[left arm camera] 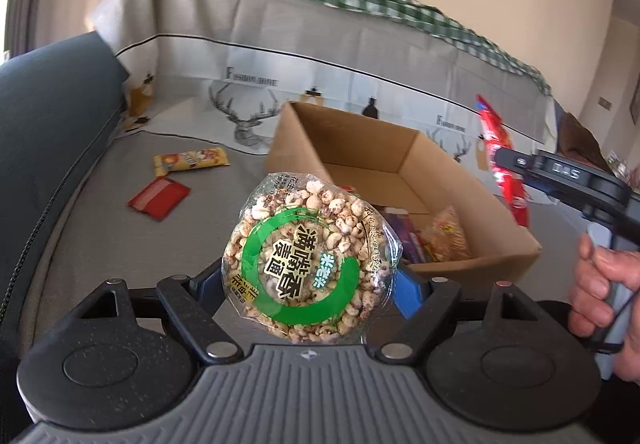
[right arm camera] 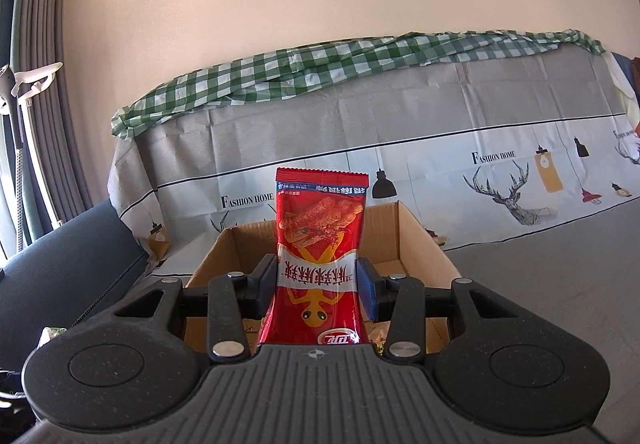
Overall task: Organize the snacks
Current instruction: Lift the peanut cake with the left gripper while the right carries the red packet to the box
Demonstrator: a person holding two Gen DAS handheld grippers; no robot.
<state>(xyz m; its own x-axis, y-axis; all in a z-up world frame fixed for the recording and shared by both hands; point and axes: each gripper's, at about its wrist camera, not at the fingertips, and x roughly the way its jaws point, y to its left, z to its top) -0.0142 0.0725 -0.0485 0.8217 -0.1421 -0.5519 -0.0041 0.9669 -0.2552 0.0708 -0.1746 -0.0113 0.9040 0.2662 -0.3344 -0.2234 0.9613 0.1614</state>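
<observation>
My left gripper (left arm camera: 308, 284) clamps the round puffed-grain cake (left arm camera: 308, 264), jaws wide, at the near rim of the cardboard box (left arm camera: 400, 160). My right gripper (right arm camera: 318, 284) pinches the red snack bag (right arm camera: 318, 244) upright, box rim behind. Two packets (left arm camera: 176, 180) lie at ten o'clock on open sofa.

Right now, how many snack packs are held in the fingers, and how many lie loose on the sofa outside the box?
Held in the fingers: 2, the puffed grain cake pack and the red snack bag
Loose on the sofa: 2, the yellow pack and the red flat pack
Total: 4
</observation>
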